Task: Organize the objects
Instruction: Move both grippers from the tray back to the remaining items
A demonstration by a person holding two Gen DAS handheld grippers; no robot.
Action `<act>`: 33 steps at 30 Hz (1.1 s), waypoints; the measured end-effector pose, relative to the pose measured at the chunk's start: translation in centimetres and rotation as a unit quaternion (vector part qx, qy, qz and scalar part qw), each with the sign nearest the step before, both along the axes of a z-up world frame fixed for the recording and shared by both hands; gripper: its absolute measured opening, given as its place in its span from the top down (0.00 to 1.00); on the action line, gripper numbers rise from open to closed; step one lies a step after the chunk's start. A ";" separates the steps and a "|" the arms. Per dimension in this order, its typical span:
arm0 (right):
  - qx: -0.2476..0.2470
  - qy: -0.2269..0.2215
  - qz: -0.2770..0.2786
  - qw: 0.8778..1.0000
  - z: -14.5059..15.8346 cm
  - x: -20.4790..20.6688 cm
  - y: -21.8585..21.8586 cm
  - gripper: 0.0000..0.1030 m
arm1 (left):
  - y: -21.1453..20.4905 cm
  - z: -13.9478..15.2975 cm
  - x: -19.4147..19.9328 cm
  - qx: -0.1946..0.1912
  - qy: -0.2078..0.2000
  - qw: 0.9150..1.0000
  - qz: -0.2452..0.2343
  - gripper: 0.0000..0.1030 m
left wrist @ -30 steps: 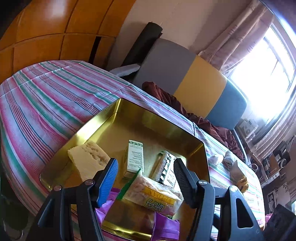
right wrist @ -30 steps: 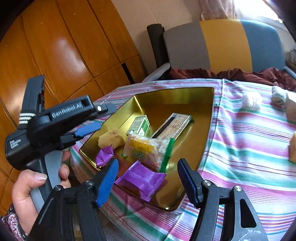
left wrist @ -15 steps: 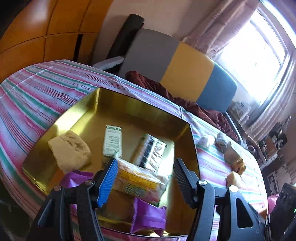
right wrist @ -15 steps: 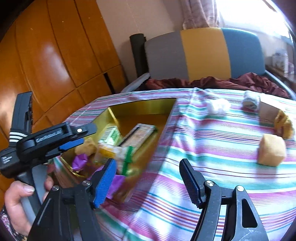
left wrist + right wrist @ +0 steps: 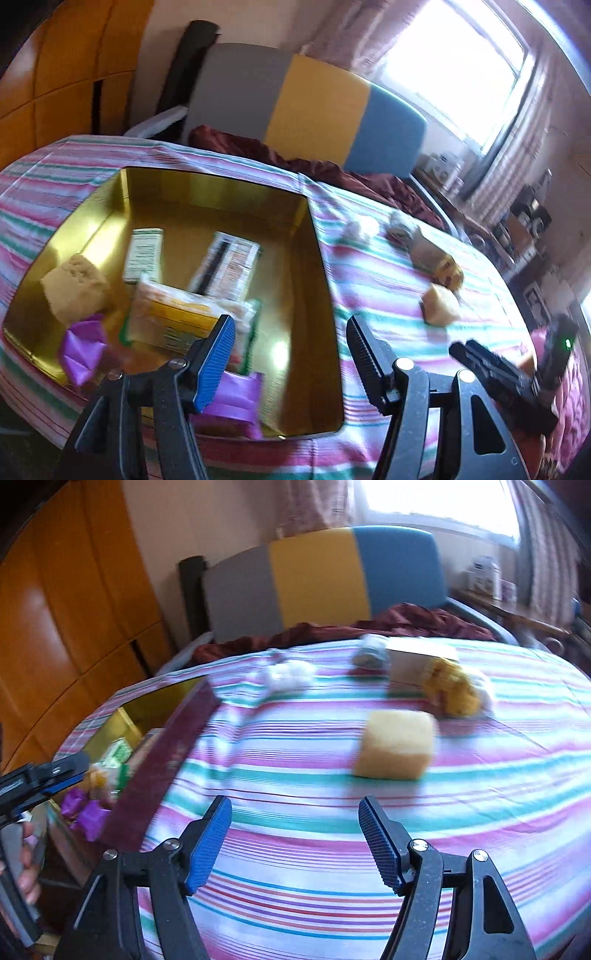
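Packets (image 5: pixel 192 317) in the tray — print blurred, nothing readable.

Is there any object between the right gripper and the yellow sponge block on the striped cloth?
Nothing visible. The right gripper is empty, with open jaws, and only bare striped cloth lies between it and the yellow sponge block. The other loose items lie behind the block.

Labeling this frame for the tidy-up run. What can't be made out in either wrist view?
- Print on the yellow snack pack, left wrist view: motion blur, and the left gripper covers its near end.
- Purple wrapper, left wrist view: partly behind a finger.
- Gold tray contents, right wrist view: mostly hidden by its near wall.
- Small items behind the sponge block, right wrist view: too blurred to identify.
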State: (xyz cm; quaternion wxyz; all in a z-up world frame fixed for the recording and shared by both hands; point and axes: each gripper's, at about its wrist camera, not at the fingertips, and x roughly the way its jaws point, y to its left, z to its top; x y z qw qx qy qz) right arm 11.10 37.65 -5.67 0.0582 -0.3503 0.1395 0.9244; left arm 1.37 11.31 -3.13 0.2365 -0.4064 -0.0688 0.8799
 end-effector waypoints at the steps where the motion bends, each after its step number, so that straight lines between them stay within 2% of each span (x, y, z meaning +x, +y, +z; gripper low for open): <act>1: 0.000 -0.003 -0.008 1.000 -0.2 0.2 0.8 0.30 | 0.4 0.0 0.3 -0.003 0.000 1.000 -0.007 0.39; 6: -0.015 -0.010 -0.051 0.999 -1.0 0.7 5.3 0.30 | 2.8 -0.7 1.6 -0.018 -0.005 0.999 -0.043 0.39; 10: -0.034 -0.011 -0.064 0.997 -1.1 -1.0 7.5 0.30 | 4.4 -0.8 2.7 -0.030 -0.006 0.997 -0.066 0.39; 14: -0.040 -0.019 -0.065 0.997 -1.6 -4.0 8.1 0.30 | 5.7 -0.5 3.5 -0.040 -0.001 0.996 -0.084 0.39; 17: -0.049 -0.020 -0.035 0.998 -1.8 -5.3 6.8 0.25 | 6.6 -0.5 4.0 -0.048 0.004 0.994 -0.097 0.39; 20: -0.041 0.011 0.018 0.999 -0.8 -5.0 5.3 0.25 | 7.3 -0.7 4.1 -0.048 -0.003 0.993 -0.105 0.39; 22: -0.021 0.030 0.021 0.999 -0.1 -4.2 5.4 0.24 | 7.6 -1.0 4.2 -0.047 -0.008 0.993 -0.109 0.39; 26: 0.015 0.047 -0.058 0.997 0.9 -3.2 9.1 0.24 | 8.8 -1.6 4.7 -0.050 -0.018 0.991 -0.122 0.39; 29: 0.042 0.019 -0.113 0.992 1.2 -4.2 12.2 0.24 | 9.8 -2.0 5.2 -0.056 -0.024 0.989 -0.133 0.39; 33: 0.091 -0.001 -0.116 0.989 0.9 -6.7 14.0 0.27 | 10.8 -2.2 6.1 -0.067 -0.026 0.986 -0.150 0.39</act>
